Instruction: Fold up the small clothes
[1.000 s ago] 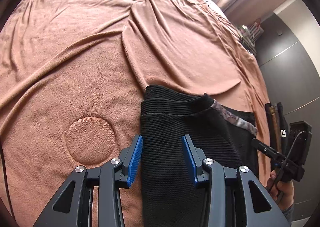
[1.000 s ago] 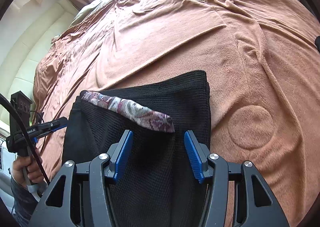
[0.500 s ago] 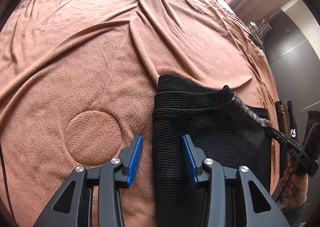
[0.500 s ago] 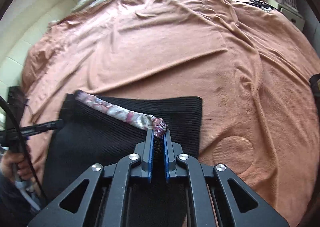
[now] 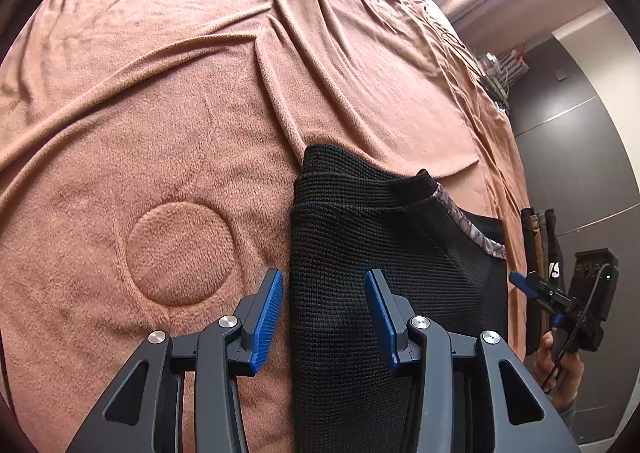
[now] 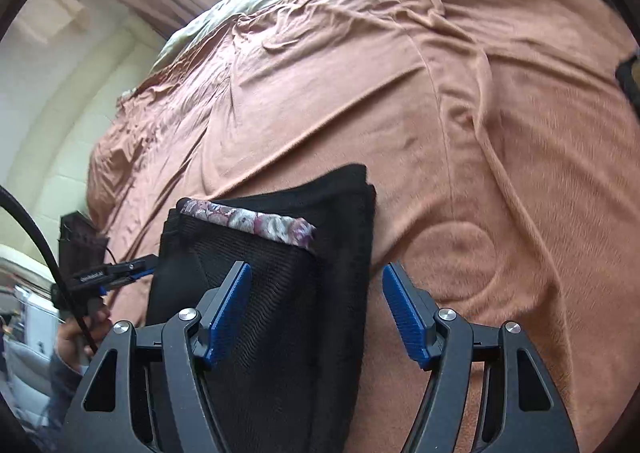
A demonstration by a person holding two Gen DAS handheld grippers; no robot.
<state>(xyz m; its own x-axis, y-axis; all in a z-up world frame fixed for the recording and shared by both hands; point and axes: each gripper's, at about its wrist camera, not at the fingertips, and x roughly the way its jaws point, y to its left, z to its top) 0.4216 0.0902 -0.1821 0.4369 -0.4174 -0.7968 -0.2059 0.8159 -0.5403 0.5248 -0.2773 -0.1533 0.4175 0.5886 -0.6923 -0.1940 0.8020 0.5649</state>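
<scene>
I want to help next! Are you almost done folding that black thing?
Nearly. The black garment already lies folded on the brown blanket, its flowered strip showing on top. Neither tool holds it: the right tool is opening above it, and the left tool hovers open. Any last fold or tidying remains.

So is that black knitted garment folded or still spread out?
Folded. The black garment lies doubled on the brown blanket, layered edges stacked at one side, floral lining peeking out.
</scene>
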